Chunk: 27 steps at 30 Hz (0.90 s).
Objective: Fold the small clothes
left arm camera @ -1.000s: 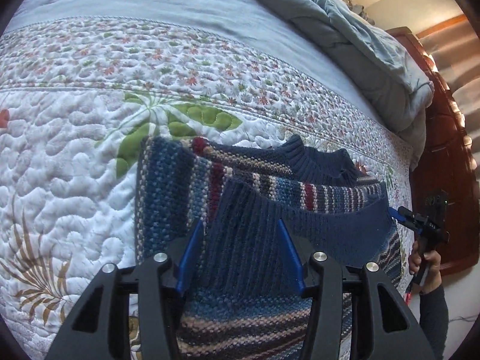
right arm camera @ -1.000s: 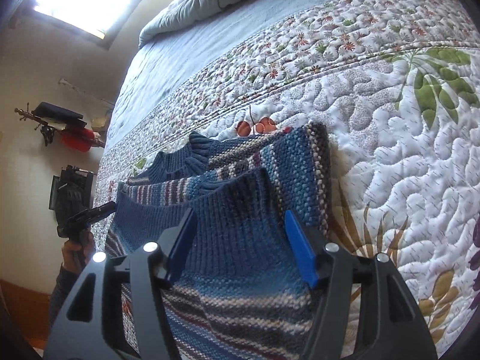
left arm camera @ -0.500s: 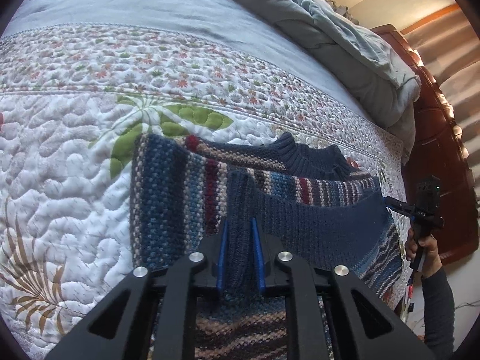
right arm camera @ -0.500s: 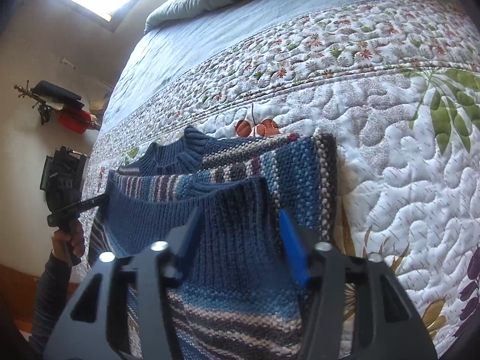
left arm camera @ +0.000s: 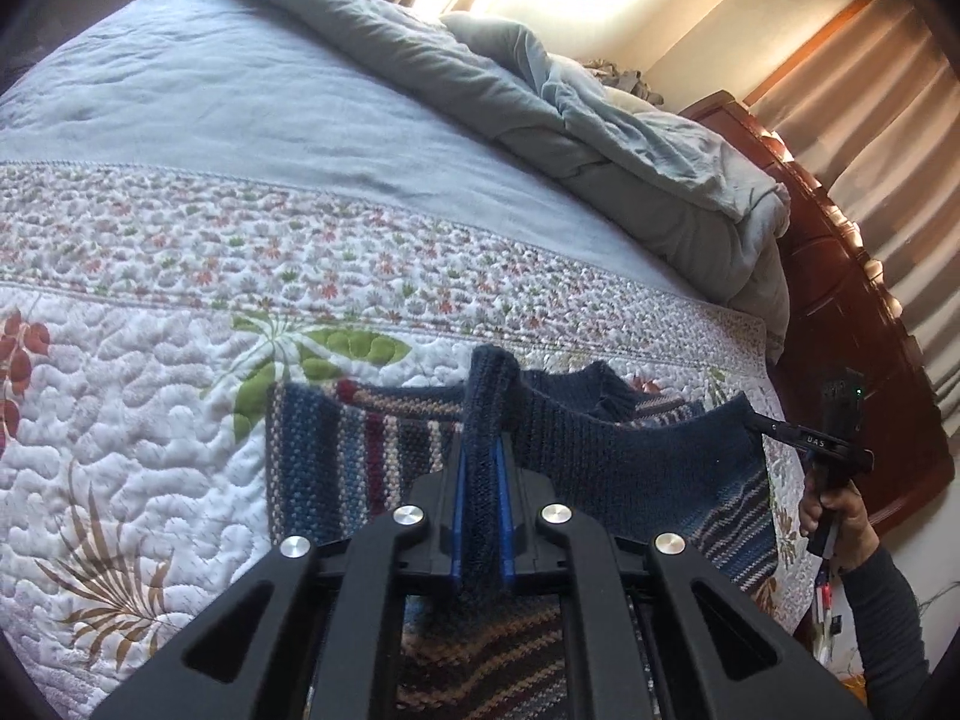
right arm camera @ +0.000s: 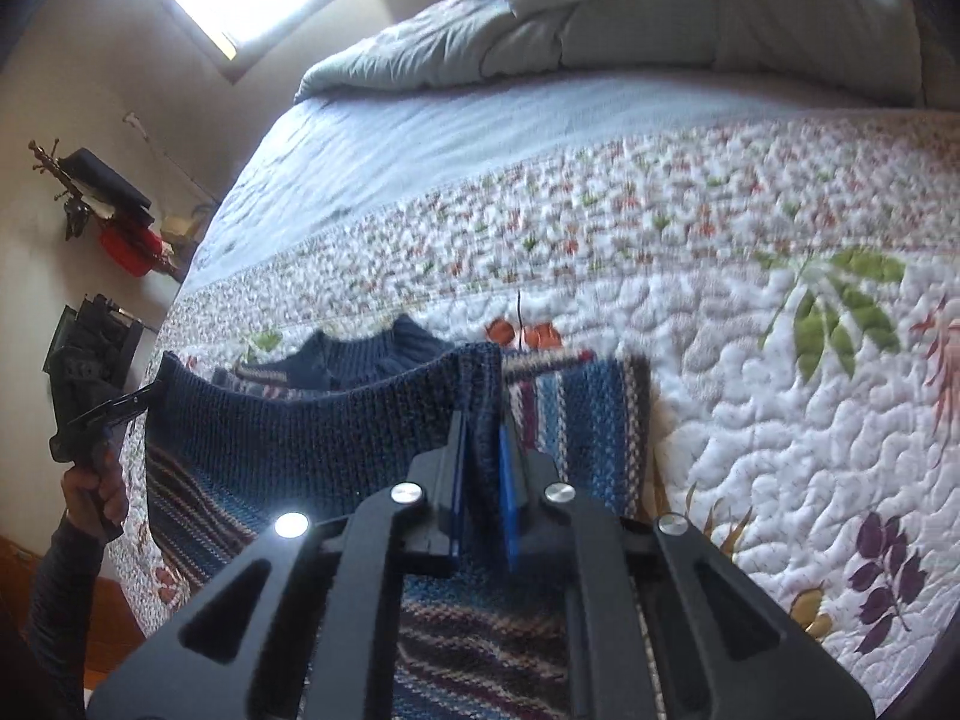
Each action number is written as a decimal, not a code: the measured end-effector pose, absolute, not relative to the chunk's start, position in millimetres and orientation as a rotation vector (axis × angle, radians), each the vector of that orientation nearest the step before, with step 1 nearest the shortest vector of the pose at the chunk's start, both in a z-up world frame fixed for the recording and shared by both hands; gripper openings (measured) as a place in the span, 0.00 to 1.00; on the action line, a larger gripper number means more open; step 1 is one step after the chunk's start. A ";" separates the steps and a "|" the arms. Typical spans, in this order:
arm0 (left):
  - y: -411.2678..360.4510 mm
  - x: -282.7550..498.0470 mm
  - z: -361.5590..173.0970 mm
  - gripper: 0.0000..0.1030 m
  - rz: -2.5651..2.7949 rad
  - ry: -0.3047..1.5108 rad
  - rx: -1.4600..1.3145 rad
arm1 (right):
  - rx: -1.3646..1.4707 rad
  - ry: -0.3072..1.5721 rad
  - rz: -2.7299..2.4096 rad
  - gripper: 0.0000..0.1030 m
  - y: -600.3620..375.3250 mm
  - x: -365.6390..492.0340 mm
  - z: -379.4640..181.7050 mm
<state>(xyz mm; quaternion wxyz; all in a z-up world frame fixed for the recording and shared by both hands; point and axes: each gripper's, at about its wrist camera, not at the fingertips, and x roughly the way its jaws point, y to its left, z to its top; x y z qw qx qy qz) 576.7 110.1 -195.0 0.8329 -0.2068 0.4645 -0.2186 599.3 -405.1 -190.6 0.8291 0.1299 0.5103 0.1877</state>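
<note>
Sweater (left arm camera: pixel 630 456) hem between hand-held grippers

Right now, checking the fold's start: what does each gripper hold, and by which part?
Both hold the sweater by its navy ribbed hem: left gripper at one corner, right gripper, jaws closing, at the other.

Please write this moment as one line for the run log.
step: lift hem for fold | left gripper: shut on sweater hem | right gripper: closing on same hem | surface: quilt
</note>
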 end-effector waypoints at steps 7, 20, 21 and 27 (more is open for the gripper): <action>110.7 625.8 -192.4 0.08 -0.377 0.968 -0.450 | 0.287 1.053 0.291 0.08 -393.0 642.2 -184.1; 98.8 665.5 -252.0 0.08 -0.238 1.103 -0.405 | 0.254 1.118 0.194 0.08 -381.5 677.1 -227.1; 100.2 667.2 -248.1 0.08 -0.238 1.094 -0.405 | 0.258 1.109 0.194 0.08 -382.4 678.2 -224.0; 103.7 676.3 -243.2 0.08 -0.230 1.084 -0.405 | 0.256 1.093 0.190 0.08 -377.3 687.8 -218.5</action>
